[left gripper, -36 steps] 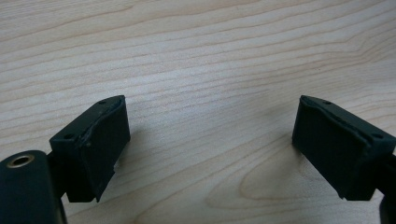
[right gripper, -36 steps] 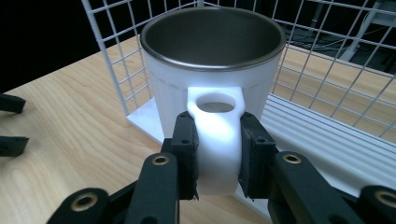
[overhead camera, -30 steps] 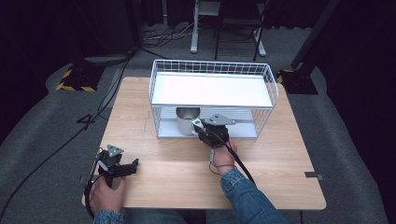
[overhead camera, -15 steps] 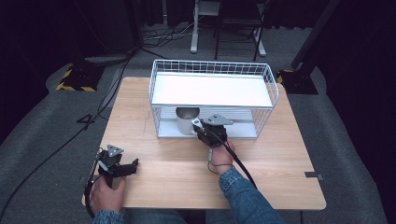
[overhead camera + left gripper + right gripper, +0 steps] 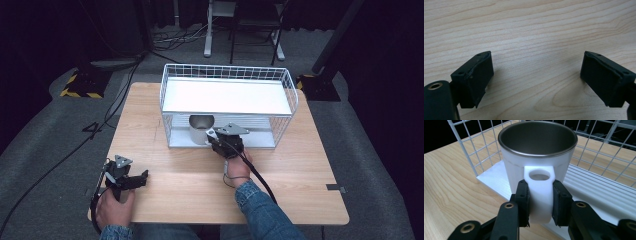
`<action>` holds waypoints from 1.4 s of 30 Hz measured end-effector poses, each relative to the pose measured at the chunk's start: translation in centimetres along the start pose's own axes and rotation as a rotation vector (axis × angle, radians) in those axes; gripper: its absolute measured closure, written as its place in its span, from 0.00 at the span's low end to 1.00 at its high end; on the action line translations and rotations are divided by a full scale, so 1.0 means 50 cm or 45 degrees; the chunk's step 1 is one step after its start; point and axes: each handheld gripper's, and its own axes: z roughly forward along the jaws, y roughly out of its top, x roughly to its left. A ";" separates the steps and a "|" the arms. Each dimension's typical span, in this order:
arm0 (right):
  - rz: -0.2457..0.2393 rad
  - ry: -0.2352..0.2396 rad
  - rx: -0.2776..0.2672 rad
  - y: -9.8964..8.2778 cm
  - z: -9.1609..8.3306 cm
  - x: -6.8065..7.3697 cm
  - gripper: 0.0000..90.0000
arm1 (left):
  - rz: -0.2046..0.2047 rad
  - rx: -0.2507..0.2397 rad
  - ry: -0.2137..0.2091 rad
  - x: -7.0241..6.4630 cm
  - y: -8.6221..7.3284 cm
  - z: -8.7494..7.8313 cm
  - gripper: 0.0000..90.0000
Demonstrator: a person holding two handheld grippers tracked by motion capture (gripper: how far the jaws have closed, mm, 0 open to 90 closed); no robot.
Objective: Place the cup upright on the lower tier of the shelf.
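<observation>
A white mug (image 5: 537, 157) with a grey metal lining stands upright on the lower white shelf of a wire rack (image 5: 227, 95). From above, the mug (image 5: 200, 129) sits under the rack's upper shelf at its open front. My right gripper (image 5: 540, 202) is shut on the mug's white handle (image 5: 539, 195), one pad on each side. In the high view my right gripper (image 5: 226, 142) rests at the rack's front edge. My left gripper (image 5: 131, 179) lies near the table's front left corner. Its jaws (image 5: 536, 77) stand wide open over bare wood, with nothing between them.
The wooden table (image 5: 300, 170) has free room in front of the rack and to its right. White wire walls (image 5: 474, 150) close in the rack's sides and back. A black cable (image 5: 260, 175) trails from my right gripper along the forearm. Dark floor surrounds the table.
</observation>
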 end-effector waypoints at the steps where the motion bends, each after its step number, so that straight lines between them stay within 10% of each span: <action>1: 0.001 0.001 0.001 0.000 -0.001 -0.001 0.78 | 0.000 0.000 0.000 0.000 0.000 0.000 0.13; 16: -0.011 0.017 -0.031 0.011 -0.026 -0.004 0.56 | -0.002 0.001 -0.001 0.000 0.000 0.000 0.13; 42: -0.073 0.072 -0.037 0.000 -0.226 -0.041 0.49 | -0.002 0.001 -0.001 0.000 0.000 0.000 0.13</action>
